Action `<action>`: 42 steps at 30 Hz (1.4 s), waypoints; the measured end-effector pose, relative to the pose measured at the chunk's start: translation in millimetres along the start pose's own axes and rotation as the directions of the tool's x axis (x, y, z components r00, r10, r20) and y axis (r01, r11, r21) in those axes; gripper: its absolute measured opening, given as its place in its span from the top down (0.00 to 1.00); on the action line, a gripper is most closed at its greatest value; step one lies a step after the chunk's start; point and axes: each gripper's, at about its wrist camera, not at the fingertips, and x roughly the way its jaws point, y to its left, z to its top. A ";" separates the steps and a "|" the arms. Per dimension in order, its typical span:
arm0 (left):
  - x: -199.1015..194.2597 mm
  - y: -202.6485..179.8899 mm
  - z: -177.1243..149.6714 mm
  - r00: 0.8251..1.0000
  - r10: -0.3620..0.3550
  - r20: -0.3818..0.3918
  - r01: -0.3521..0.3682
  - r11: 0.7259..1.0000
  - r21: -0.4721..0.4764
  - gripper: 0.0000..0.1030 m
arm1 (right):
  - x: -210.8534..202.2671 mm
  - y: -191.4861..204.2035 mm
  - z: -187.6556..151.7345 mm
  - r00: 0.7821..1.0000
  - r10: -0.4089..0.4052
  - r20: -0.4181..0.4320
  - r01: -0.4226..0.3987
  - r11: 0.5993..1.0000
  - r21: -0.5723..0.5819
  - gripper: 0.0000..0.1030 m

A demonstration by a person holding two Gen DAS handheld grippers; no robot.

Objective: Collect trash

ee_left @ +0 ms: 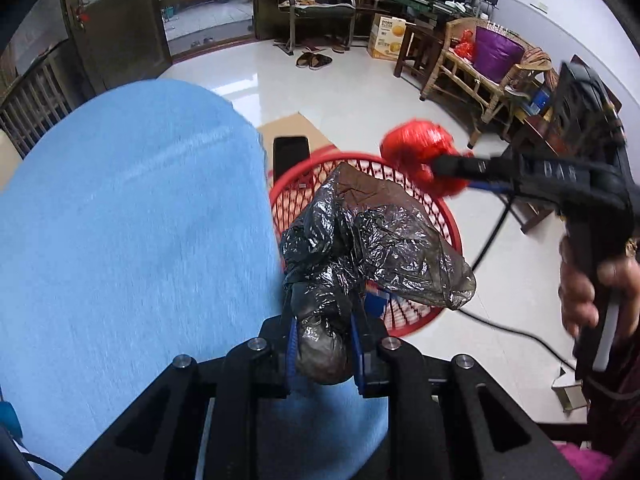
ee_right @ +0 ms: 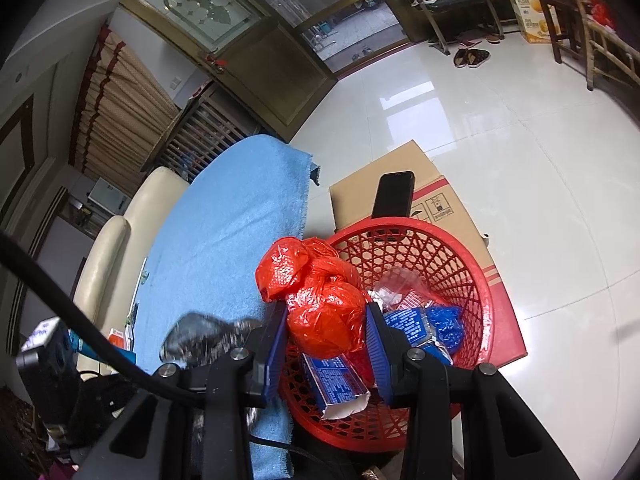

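Observation:
My left gripper [ee_left: 323,322] is shut on a crumpled black plastic bag [ee_left: 372,240] and holds it over the near rim of the red mesh basket [ee_left: 436,208]. My right gripper [ee_right: 326,320] is shut on a knotted red plastic bag [ee_right: 320,300] and holds it above the basket [ee_right: 460,264], at its left side. In the left wrist view the right gripper [ee_left: 444,166] comes in from the right with the red bag [ee_left: 416,152] over the basket's far rim. Blue wrappers [ee_right: 424,324] and a blue carton [ee_right: 336,380] lie inside the basket.
A table with a blue cloth [ee_left: 120,220] lies left of the basket. The basket stands on a cardboard box [ee_right: 432,188] with a black phone [ee_right: 394,196] on it. A black cable [ee_left: 492,236] runs over the white tiled floor. Chairs and boxes stand far back.

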 end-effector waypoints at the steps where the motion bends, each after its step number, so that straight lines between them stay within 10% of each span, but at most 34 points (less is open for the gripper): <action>1: 2.2 -1.4 6.6 1.000 0.005 0.005 -0.005 1.000 -0.001 0.77 | -0.8 -1.6 0.1 1.000 -0.002 0.001 0.002 1.000 0.007 0.61; 11: 23.9 -12.0 43.5 0.999 0.038 0.010 -0.038 0.999 -0.040 0.73 | -3.2 -24.9 3.6 1.000 -0.026 0.002 0.025 0.995 0.093 0.60; 17: 26.5 -8.3 47.3 0.999 0.036 0.025 -0.035 0.997 -0.069 0.52 | -4.7 -32.2 5.1 1.000 0.010 -0.003 -0.009 0.988 0.152 0.41; 27: -2.9 12.4 29.9 0.983 0.167 0.072 -0.159 0.981 -0.111 0.39 | -13.2 -16.4 7.3 0.999 0.019 0.027 -0.022 0.994 0.103 0.41; 33: -43.6 34.2 12.4 0.937 0.322 0.135 -0.296 0.938 -0.181 0.30 | -11.2 12.4 5.1 1.000 0.006 0.024 -0.006 1.000 0.009 0.41; 42: -110.1 73.9 -24.4 0.815 0.546 0.193 -0.471 0.820 -0.326 0.29 | -13.9 96.4 -5.1 0.998 -0.015 0.067 0.030 0.972 -0.231 0.41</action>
